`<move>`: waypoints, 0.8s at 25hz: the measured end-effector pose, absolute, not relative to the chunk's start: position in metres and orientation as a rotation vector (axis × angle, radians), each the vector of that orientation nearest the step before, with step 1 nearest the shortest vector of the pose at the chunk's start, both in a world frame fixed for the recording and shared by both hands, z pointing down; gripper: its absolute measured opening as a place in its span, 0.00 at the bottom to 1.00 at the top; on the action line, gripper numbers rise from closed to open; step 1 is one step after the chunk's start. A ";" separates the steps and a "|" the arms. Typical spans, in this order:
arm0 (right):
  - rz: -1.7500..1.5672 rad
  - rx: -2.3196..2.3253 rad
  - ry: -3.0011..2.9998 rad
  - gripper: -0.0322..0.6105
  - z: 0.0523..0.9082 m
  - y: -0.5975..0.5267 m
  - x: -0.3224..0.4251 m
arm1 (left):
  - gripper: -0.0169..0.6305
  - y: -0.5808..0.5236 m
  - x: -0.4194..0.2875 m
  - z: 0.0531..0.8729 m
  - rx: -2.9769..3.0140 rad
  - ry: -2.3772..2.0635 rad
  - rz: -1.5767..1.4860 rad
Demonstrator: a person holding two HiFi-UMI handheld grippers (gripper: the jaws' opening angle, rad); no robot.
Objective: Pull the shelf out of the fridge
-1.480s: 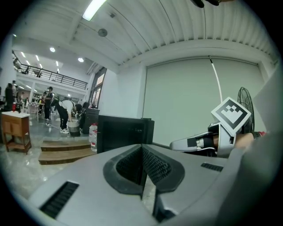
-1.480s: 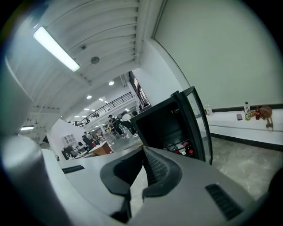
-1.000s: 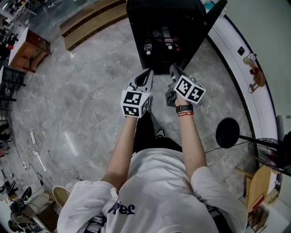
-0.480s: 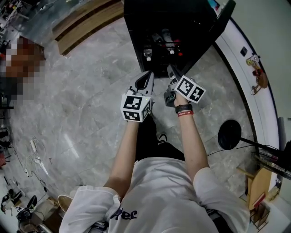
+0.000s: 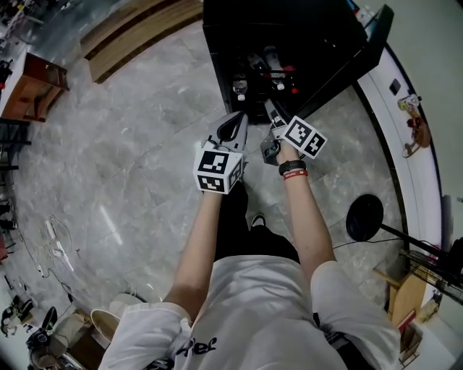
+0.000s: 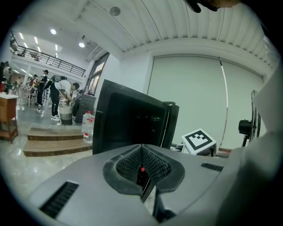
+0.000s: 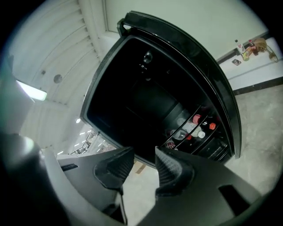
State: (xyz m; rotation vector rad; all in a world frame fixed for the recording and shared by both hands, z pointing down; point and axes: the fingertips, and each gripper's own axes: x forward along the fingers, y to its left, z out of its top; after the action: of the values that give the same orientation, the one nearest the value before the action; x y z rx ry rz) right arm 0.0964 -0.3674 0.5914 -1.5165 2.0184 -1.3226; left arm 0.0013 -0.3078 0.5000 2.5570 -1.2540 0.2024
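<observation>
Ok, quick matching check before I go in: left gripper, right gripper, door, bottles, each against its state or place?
Things:
1. left gripper
2. right gripper
3. door
4. bottles

States:
A. inside the fridge
B. jaws apart, empty
C. swung open
D. jaws together

Pairs: 1-D, 2-B, 3-C, 4-A.

The right gripper's jaws have just been opening; nothing is between them.

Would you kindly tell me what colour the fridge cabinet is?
Black; the fridge shows best in the head view.
</observation>
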 end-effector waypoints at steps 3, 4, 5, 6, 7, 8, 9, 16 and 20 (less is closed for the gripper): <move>-1.353 -1.491 1.985 0.28 0.607 -0.389 0.095 | 0.05 -0.323 0.000 0.505 2.556 -1.253 0.208; -1.360 -1.482 1.977 0.29 0.611 -0.396 0.095 | 0.05 -0.327 -0.001 0.507 2.550 -1.255 0.204; -1.368 -1.471 1.969 0.29 0.616 -0.403 0.095 | 0.05 -0.332 -0.001 0.509 2.544 -1.258 0.202; -1.378 -1.458 1.958 0.31 0.620 -0.409 0.094 | 0.05 -0.336 -0.002 0.510 2.540 -1.262 0.202; -1.390 -1.448 1.943 0.32 0.626 -0.416 0.094 | 0.05 -0.341 -0.003 0.512 2.537 -1.265 0.204; -1.403 -1.443 1.925 0.34 0.632 -0.421 0.094 | 0.05 -0.345 -0.003 0.515 2.535 -1.267 0.206; -1.417 -1.440 1.907 0.35 0.638 -0.427 0.095 | 0.05 -0.349 -0.003 0.517 2.533 -1.267 0.207; -1.465 -1.405 1.763 0.37 0.677 -0.459 0.106 | 0.05 -0.373 0.004 0.531 2.547 -1.263 0.209; -1.478 -1.321 1.640 0.38 0.695 -0.479 0.111 | 0.05 -0.386 0.007 0.540 2.556 -1.278 0.195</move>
State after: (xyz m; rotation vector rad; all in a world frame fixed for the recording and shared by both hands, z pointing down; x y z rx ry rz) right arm 0.1113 -0.4795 0.6945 -1.3210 1.6399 -1.4779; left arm 0.0066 -0.3862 0.5400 2.5558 -1.2776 0.1947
